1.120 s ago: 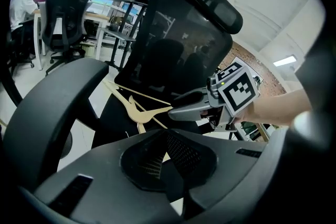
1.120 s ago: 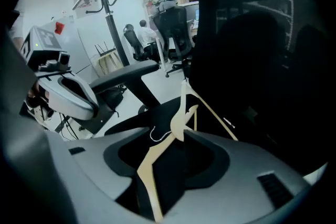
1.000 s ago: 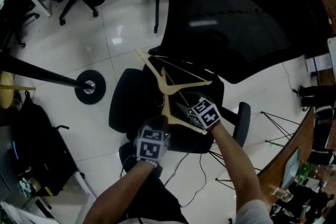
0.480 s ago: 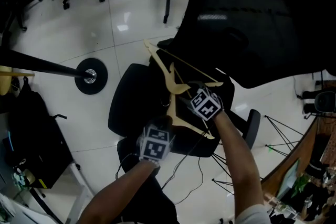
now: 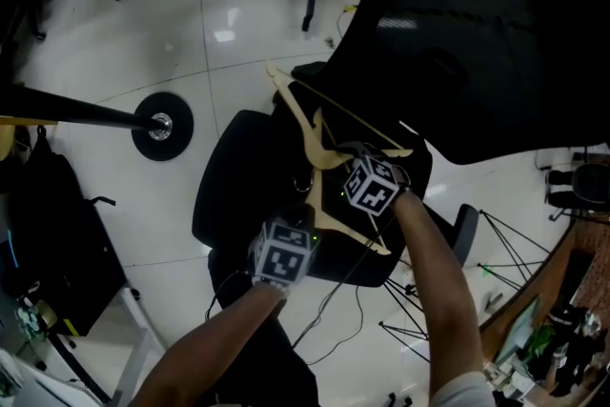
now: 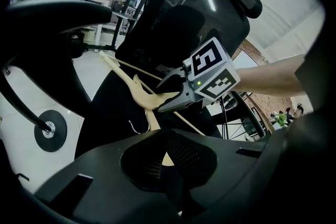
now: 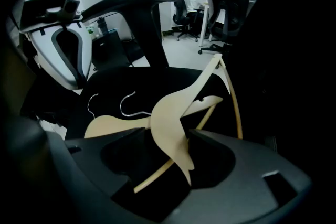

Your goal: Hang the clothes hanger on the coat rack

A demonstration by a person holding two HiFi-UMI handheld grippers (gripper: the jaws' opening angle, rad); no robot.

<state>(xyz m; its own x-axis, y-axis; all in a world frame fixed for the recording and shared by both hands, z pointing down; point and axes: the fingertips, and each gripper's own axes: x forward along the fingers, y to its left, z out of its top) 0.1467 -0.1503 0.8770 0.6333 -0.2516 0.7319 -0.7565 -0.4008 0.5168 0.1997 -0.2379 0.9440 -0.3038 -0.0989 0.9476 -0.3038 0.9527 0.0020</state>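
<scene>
- The right gripper is spread wide, its jaws having just been opening; one arm of a wooden hanger passes between them with room on either side, so nothing is pinched there.
- The end of a hanger is seen between the jaws of the left gripper. Whether it is pressed or merely straddled cannot be made out.
- The hanger lies on the chair seat, crossed over a second hanger, with both wire hooks close together on the cushion.
- The coat rack is judged to be the pole on a round base, well apart to the left across the floor; nothing has been hung yet.
- If the crossed pair is lifted, the second hanger could be dragged up too and dropped, since the arms overlap and the hooks may catch on each other.
- A grip taken on the tapering arm rather than the neck could let the hanger swing or slide out.
- The tall chair back leans over the seat, so a rising hanger could be knocked against it.
- A backpack beside the pole and cables under the chair are hazards on the way across.
</scene>
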